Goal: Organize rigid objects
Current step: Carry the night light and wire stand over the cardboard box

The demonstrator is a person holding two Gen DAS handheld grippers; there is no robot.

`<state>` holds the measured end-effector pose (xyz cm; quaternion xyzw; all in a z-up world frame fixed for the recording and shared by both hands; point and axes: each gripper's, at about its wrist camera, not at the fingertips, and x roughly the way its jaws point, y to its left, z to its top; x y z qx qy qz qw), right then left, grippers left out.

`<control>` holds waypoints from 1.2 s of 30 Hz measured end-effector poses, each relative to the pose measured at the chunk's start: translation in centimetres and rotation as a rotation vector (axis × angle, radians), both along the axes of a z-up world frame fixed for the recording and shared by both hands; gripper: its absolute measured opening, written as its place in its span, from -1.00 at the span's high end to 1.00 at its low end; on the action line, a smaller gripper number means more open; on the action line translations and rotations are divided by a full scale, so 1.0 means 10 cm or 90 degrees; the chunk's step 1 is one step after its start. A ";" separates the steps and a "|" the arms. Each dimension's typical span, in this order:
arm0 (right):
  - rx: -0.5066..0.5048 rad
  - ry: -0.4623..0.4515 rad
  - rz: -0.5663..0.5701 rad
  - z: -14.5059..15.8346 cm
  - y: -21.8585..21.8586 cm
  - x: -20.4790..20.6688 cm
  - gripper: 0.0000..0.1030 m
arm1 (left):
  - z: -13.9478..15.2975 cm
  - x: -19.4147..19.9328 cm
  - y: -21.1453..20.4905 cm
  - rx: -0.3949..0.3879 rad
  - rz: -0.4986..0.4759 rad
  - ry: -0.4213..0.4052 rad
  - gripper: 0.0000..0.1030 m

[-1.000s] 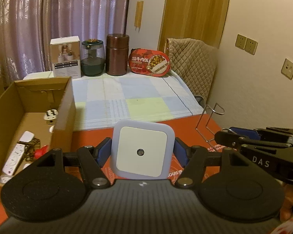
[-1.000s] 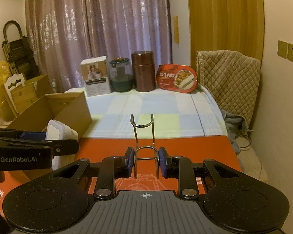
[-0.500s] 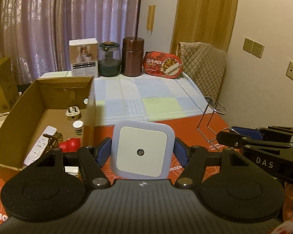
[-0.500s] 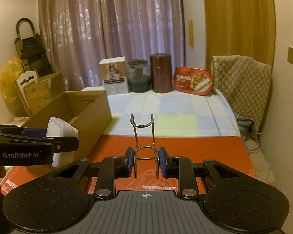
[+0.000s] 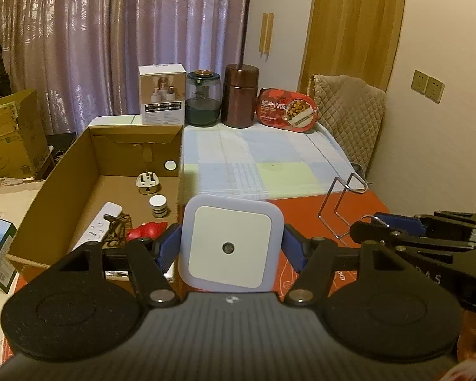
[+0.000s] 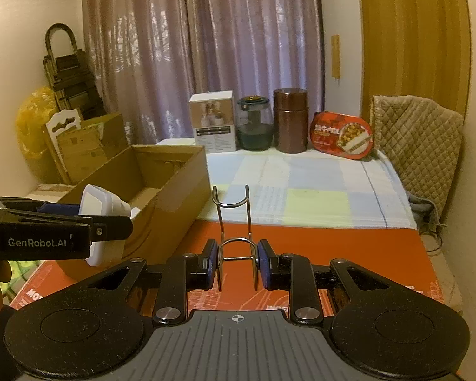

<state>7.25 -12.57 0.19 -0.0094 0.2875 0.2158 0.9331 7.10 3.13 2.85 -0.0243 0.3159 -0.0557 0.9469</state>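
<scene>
Room: a pleated mauve curtain (image 5: 117,41) is hung behind the work area; a wood-grain panel (image 6: 412,47) is seen at the right.
Surface: a smooth orange mat (image 6: 349,254) with white print is laid at the near end; a pale checked cloth (image 5: 263,162) is spread beyond it.
Back row: a white carton (image 5: 161,98), a dark glass jar (image 5: 203,98), a brown metal cylinder (image 5: 240,95) and a red oval food tray (image 5: 287,109) are lined up at the far edge of the cloth.
Cardboard box (image 5: 63,197): an open corrugated box is set at the left, its near corner on the mat. A white remote (image 5: 96,227), a white plug (image 5: 147,183), a small round white-capped piece (image 5: 158,205) and a glossy red item (image 5: 147,230) are contained in it.
Left gripper (image 5: 231,244): the blue pads are clamped on the two side edges of the night light.
Night light (image 5: 230,243): a square white plastic body with rounded corners, a lilac rim and a small round sensor at its centre. It is held upright between the jaws, above the mat, just beside the box's near right corner.
Right gripper (image 6: 237,263): the jaws are closed on the wire rack.
Wire rack (image 6: 234,225): a thin bent frame of shiny metal wire, narrow with two upright prongs. Its lower loop is pinched between the pads; the prongs are projected forward and up, clear of the mat.
</scene>
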 end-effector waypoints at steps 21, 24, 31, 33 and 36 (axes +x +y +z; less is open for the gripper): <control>0.030 0.010 0.118 0.09 1.03 0.46 0.54 | 0.16 0.42 1.28 0.040 0.085 0.007 -0.23; 0.029 0.019 0.133 0.06 1.24 0.67 0.54 | 0.08 0.64 1.47 0.040 0.093 0.017 -0.23; 0.019 0.045 0.154 -0.14 1.71 1.22 0.54 | -0.24 1.18 1.79 0.052 0.091 0.054 -0.23; 0.013 0.055 0.154 -0.23 1.79 1.37 0.54 | -0.32 1.31 1.83 0.057 0.086 0.061 -0.23; 0.003 0.066 0.155 -0.35 1.90 1.57 0.54 | -0.43 1.46 1.89 0.059 0.086 0.068 -0.23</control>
